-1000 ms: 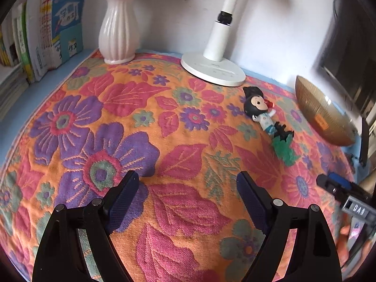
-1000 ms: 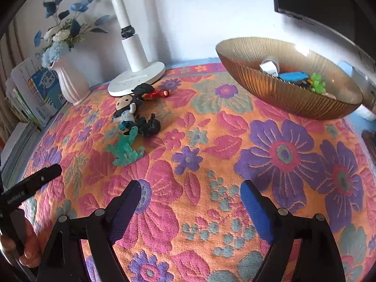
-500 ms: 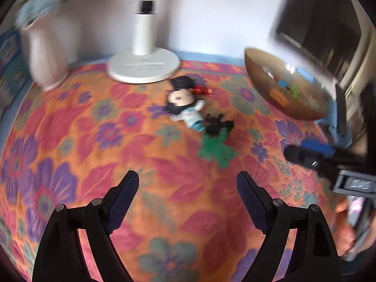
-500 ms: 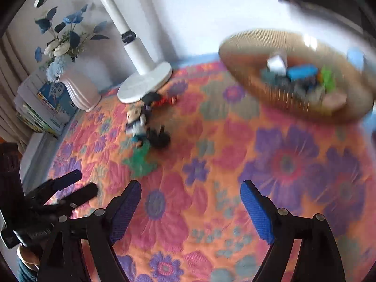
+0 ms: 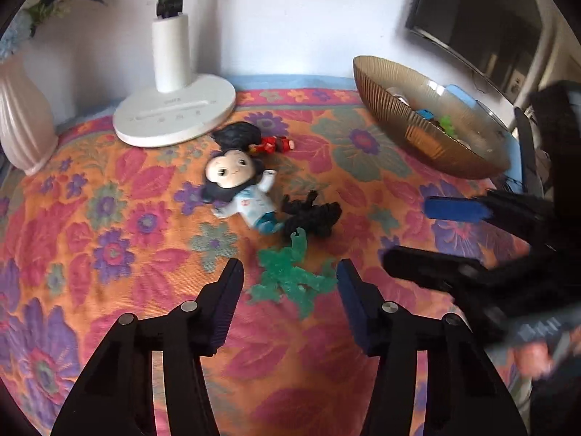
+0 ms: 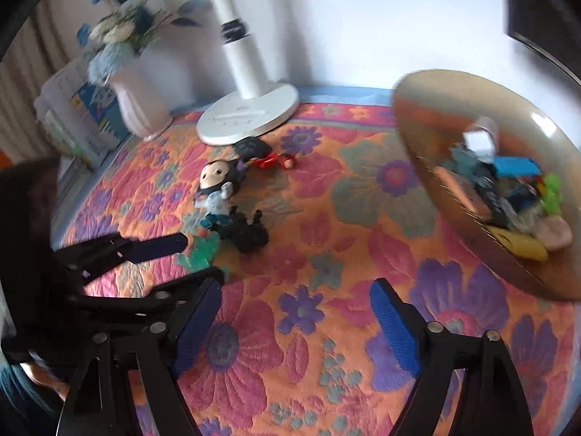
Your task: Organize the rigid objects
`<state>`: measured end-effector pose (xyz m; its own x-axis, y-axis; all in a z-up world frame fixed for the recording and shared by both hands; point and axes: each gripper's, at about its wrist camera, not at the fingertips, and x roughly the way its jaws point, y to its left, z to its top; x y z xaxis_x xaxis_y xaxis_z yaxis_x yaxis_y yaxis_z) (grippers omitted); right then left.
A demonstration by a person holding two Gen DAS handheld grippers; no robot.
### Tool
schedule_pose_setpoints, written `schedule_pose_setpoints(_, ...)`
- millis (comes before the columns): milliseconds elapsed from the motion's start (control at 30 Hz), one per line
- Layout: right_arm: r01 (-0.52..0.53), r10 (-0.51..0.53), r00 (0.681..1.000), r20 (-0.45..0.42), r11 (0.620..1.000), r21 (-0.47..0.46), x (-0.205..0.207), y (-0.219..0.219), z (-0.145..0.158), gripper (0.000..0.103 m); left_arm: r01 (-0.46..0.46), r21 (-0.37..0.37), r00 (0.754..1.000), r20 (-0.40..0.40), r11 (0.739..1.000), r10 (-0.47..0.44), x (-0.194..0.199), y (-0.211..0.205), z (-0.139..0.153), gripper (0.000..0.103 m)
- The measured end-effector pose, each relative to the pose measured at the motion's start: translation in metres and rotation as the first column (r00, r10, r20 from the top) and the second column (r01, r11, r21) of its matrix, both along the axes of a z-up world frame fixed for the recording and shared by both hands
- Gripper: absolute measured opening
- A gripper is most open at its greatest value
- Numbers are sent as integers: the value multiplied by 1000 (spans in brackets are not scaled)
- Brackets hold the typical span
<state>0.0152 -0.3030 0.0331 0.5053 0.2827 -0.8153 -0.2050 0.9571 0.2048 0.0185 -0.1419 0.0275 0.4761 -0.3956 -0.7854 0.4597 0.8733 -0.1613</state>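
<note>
Fingers (image 5: 232,290) of our left gripper (image 5: 290,283) stand wide apart, holding nothing, with the green toy (image 5: 290,279) lying on the cloth just beyond and between their tips. That toy is a flat, translucent green figure with spiky, spread limbs and one raised claw-like arm. Touching its upper end is a black toy (image 5: 314,216), a dark, knobbly lump whose shape we cannot make out. Beside that lies a doll (image 5: 239,185) on its back: a large pale round face, black hair, a white top and teal legs. Near her head sits a small red toy (image 5: 272,144).

All of these rest on a desk covered by a floral cloth (image 5: 109,218) in orange, pink and purple. Our right gripper (image 6: 297,312), with blue-padded fingers (image 6: 394,321), is also spread open and empty above the cloth. To its right a ribbed golden bowl (image 6: 417,116) holds a jumble of small toys. A white lamp base (image 5: 174,116) and a pale vase (image 5: 21,120) stand by the wall.
</note>
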Motion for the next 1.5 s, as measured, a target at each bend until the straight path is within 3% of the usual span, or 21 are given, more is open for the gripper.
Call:
schedule_pose_setpoints(100, -66, 66, 998, -10, 998, -4, 8, 12, -7, 68, 21, -35, 1000, -1, 999, -21, -2, 17, 6, 51)
schedule_pose_setpoints(233, -122, 122, 992, 13, 991, -53, 18, 32, -12, 67, 40, -51, 999, -1, 998, -40, -5, 22, 2, 53)
schedule_pose_setpoints(467, -174, 178, 983, 39, 980, -100, 38, 59, -17, 61, 41, -76, 999, -16, 996, -42, -15, 27, -7, 54)
schedule_pose_setpoints(533, -185, 190, 981, 40, 978, -96, 41, 63, -18, 49, 42, -87, 998, -33, 995, -45, -15, 29, -8, 54)
schedule_pose_setpoints(633, -184, 189, 981, 50, 979, -90, 38, 62, -18, 48, 52, -83, 997, -55, 995, -57, -15, 24, -11, 54)
schedule_pose_setpoints(933, -11, 17, 992, 126, 999, -50, -22, -1, 5, 48, 12, -52, 998, -67, 999, -15, -2, -1, -12, 57)
schedule_pose_setpoints(1033, 21, -16, 992, 127, 999, -37, -38, -16, 6, 48, -16, -15, 999, -43, 1000, 15, 2, -10, -12, 56)
schedule_pose_setpoints(1167, 55, -53, 992, 115, 998, -17, -51, -26, 2, 48, -17, 30, 1000, 23, 999, 16, -6, -17, -9, 48)
schedule_pose_setpoints(1500, 110, -109, 988, 114, 994, -5, -98, -17, 16, 49, -45, -21, 995, 86, 999, 47, -57, 36, 25, 49)
